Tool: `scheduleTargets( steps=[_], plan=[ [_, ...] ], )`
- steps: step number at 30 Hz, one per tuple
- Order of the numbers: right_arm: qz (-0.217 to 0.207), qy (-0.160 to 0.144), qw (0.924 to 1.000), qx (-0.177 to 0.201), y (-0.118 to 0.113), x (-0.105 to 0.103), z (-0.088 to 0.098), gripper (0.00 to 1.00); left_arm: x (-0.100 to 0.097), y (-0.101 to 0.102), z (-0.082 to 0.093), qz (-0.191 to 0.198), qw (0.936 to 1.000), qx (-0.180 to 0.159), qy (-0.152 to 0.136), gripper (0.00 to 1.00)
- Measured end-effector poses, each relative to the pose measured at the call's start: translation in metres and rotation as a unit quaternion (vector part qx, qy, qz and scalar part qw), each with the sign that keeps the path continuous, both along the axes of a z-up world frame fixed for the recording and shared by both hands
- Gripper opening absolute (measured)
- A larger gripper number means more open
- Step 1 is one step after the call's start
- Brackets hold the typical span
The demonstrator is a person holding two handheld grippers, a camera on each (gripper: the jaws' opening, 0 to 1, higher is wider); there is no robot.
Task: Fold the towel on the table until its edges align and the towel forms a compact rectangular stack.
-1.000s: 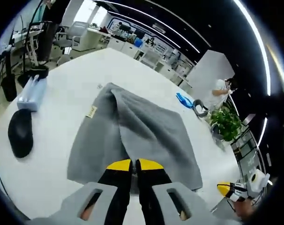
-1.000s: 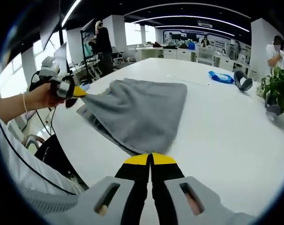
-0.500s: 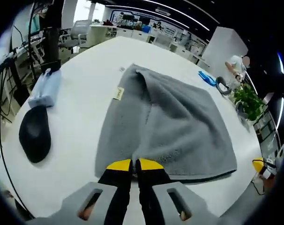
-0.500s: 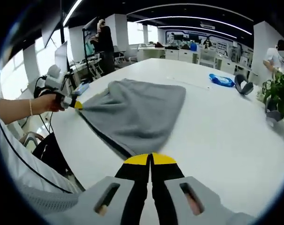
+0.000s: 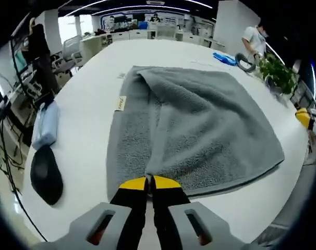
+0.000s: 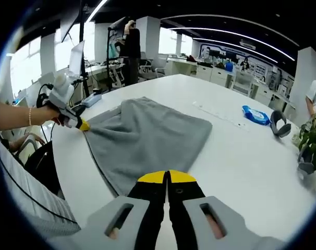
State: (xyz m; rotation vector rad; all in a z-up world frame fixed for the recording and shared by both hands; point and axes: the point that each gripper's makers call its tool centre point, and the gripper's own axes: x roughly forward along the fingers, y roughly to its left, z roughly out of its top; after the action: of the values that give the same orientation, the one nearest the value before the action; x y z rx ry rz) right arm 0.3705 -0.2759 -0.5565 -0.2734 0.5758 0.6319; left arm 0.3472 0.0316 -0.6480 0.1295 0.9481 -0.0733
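The grey towel (image 5: 199, 125) lies on the white table (image 5: 90, 109), its upper layer folded over a lower one, with a small tan label (image 5: 120, 103) on the left strip. My left gripper (image 5: 150, 182) is shut on the near corner of the upper layer. In the right gripper view the towel (image 6: 147, 135) spreads ahead, and the left gripper (image 6: 81, 125), held by a hand, pinches its left corner low over the table. My right gripper (image 6: 167, 177) is shut, with its tips at the towel's near edge. Its yellow tip (image 5: 303, 117) stands apart from the towel's right edge.
A black oval object (image 5: 46, 179) and a pale blue pack (image 5: 43, 125) lie left of the towel. A blue packet (image 6: 256, 114), a grey ring (image 6: 280, 123) and a plant (image 6: 314, 140) sit far right. A person (image 6: 131, 49) stands at desks behind.
The towel's raised upper layer has come down and now lies flat. My left gripper sank toward the table with the corner in it. Both views have shifted with the hands.
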Motion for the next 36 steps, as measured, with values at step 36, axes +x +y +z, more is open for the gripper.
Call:
scheduleTargets(
  steps=[36],
  plan=[
    [0.025, 0.11, 0.9872, -0.113, 0.001, -0.046, -0.105, 0.0, 0.019, -0.038, -0.008, -0.142, 0.9827, 0.098, 0.067, 0.02]
  ],
)
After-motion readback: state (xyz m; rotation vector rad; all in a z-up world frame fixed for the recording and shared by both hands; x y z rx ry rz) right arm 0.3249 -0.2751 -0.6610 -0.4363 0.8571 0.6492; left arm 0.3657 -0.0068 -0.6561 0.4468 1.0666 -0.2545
